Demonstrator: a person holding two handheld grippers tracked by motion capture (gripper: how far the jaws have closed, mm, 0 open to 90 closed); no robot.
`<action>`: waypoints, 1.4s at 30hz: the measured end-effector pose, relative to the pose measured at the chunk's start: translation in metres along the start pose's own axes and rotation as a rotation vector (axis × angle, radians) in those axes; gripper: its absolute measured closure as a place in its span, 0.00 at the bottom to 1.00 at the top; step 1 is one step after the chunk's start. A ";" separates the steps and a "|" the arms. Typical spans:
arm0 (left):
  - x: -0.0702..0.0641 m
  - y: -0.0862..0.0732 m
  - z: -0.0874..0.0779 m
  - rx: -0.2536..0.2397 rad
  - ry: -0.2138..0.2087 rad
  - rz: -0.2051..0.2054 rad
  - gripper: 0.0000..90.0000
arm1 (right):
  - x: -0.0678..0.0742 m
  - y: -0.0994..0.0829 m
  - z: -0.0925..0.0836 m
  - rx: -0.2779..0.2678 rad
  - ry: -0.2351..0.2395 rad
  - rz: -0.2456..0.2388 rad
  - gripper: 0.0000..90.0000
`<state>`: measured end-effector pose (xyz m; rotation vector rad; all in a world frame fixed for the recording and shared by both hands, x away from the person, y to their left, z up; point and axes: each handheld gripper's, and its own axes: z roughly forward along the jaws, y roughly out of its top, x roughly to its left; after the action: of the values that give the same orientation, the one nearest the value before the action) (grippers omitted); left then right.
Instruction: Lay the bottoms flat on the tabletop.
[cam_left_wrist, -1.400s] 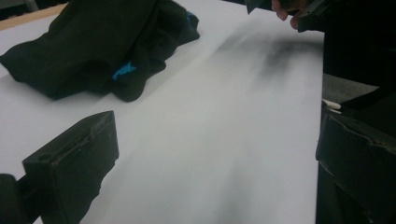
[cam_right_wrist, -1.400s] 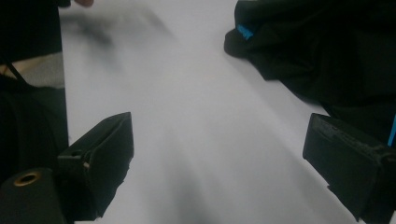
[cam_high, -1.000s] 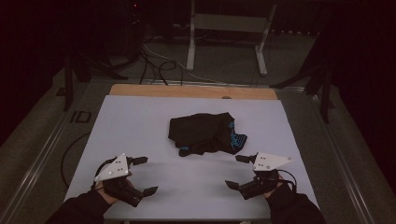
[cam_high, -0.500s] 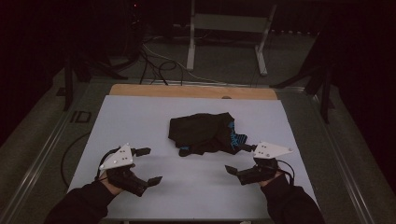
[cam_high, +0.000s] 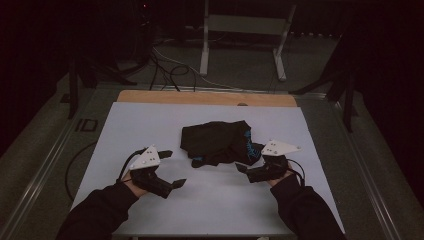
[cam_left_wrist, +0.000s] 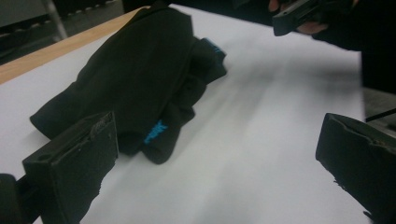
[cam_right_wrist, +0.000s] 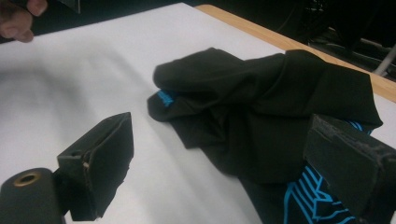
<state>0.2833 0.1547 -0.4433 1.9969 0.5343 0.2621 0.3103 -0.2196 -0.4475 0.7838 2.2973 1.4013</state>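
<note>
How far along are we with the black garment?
Barely started. The black garment lies crumpled in a heap on the white table, nothing folded or spread. In hand: the left gripper and right gripper sit on either side of it, jaws open, gripping nothing. Left: grasping it and all handling.

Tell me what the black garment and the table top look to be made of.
Black garment: soft matte fabric, probably a knit, given its limp folds and printed blue markings. Table top: smooth, matte pale sheet, perhaps laminate; the bare strip at its far edge looks like wood.
</note>
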 end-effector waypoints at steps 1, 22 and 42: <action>0.000 0.001 0.003 0.002 0.003 -0.003 0.00 | -0.001 0.000 0.002 0.007 -0.005 -0.001 0.10; 0.027 0.007 0.066 0.072 0.074 -0.019 0.00 | -0.025 0.002 0.041 0.077 -0.084 0.005 0.10; 0.042 -0.003 0.112 0.157 0.123 0.043 0.31 | -0.042 -0.016 0.067 0.212 -0.091 0.071 0.38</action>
<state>0.3644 0.0878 -0.5003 2.1562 0.6064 0.3820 0.3752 -0.2039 -0.4919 0.9798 2.3940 1.1360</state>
